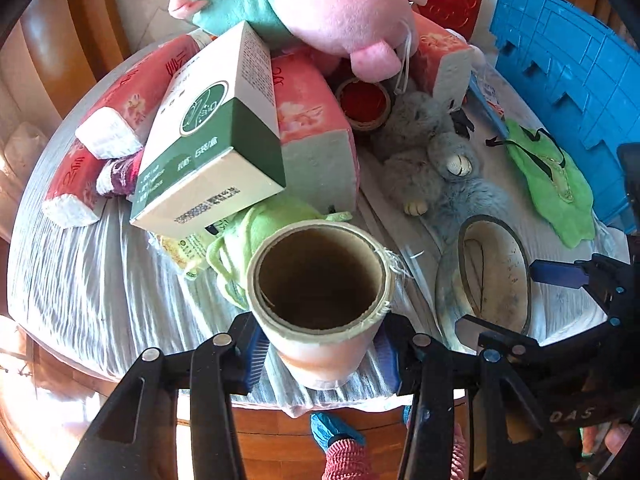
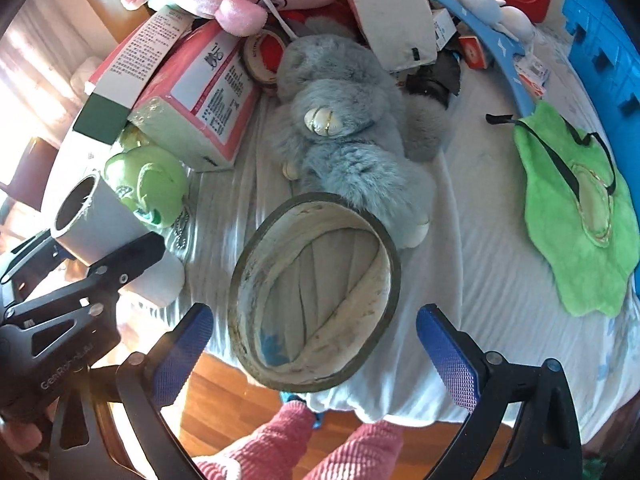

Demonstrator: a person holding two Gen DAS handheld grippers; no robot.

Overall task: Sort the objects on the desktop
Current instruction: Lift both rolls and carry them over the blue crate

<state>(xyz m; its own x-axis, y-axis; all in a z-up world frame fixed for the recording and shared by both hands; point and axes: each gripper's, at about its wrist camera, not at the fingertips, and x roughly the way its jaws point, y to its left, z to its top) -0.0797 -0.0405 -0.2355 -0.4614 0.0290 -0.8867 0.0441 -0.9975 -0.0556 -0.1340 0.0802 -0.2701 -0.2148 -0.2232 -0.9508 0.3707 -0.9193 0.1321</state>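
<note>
While left tool (image 1: 320, 354) grips paper roll (image 1: 320, 280), right tool (image 2: 316, 352) gapes wide.

A white cloth (image 2: 480, 216) is spread over the table. Wooden flooring (image 2: 224, 392) is seen below its edge. Pink trouser legs (image 2: 280, 440) and a blue shoe cover (image 1: 332, 432) are visible.

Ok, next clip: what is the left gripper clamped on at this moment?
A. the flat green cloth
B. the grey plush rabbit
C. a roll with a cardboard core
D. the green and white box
C: in the left wrist view the left gripper has both blue pads pressed against the sides of the roll, whose open cardboard core faces the camera; the grey plush rabbit lies untouched further back.
</note>
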